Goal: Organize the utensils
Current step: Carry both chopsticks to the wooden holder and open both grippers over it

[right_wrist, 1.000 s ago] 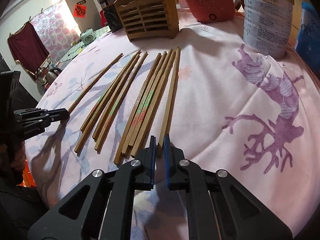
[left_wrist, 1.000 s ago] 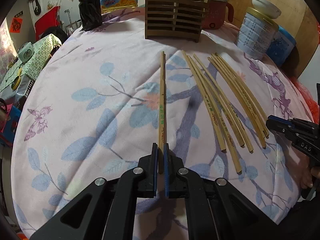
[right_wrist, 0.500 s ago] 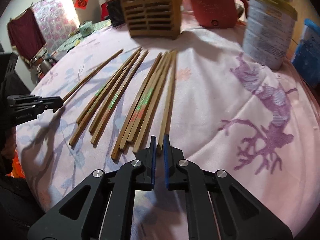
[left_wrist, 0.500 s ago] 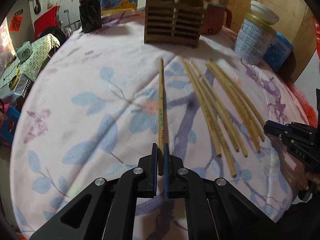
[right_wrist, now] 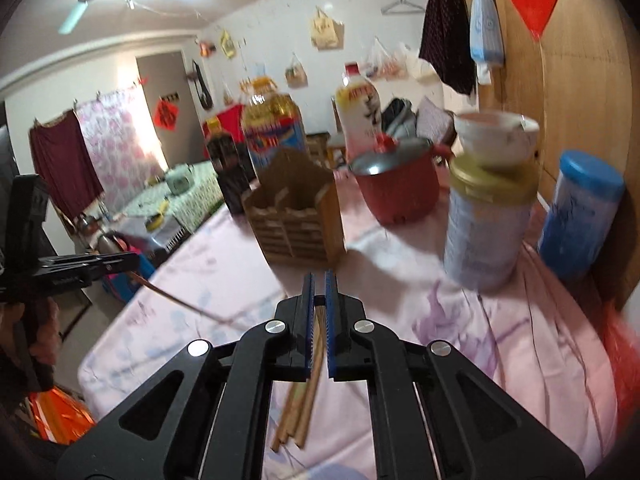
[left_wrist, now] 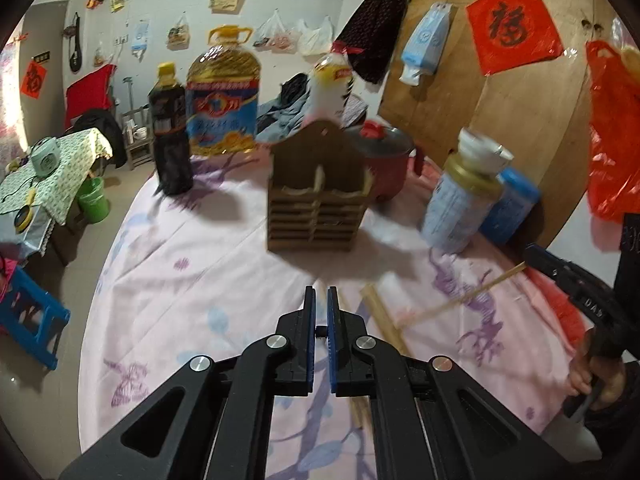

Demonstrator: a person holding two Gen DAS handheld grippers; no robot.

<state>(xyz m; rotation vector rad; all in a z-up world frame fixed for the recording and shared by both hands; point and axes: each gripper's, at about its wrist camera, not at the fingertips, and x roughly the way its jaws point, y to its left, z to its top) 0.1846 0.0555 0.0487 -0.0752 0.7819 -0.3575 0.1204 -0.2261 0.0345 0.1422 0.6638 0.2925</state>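
A brown slatted wooden utensil holder (left_wrist: 318, 196) stands upright on the pink floral tablecloth; it also shows in the right wrist view (right_wrist: 296, 220). My left gripper (left_wrist: 321, 300) is raised and shut on one chopstick, seen from the right wrist view as a thin stick (right_wrist: 180, 300) hanging from the gripper. My right gripper (right_wrist: 319, 284) is shut on another chopstick (left_wrist: 464, 300), seen in the left wrist view slanting down to the cloth. Several loose chopsticks (right_wrist: 300, 408) lie on the cloth below both grippers.
Behind the holder stand a dark bottle (left_wrist: 170, 140), a large oil jug (left_wrist: 223, 100), a red pot (right_wrist: 396, 184), a gold-lidded can with a bowl on top (right_wrist: 486, 216) and a blue canister (right_wrist: 576, 220). A wooden board leans at the right.
Both grippers have lifted off the table and tilted up, each carrying one chopstick. The views now look toward the holder instead of down at the rows of chopsticks.
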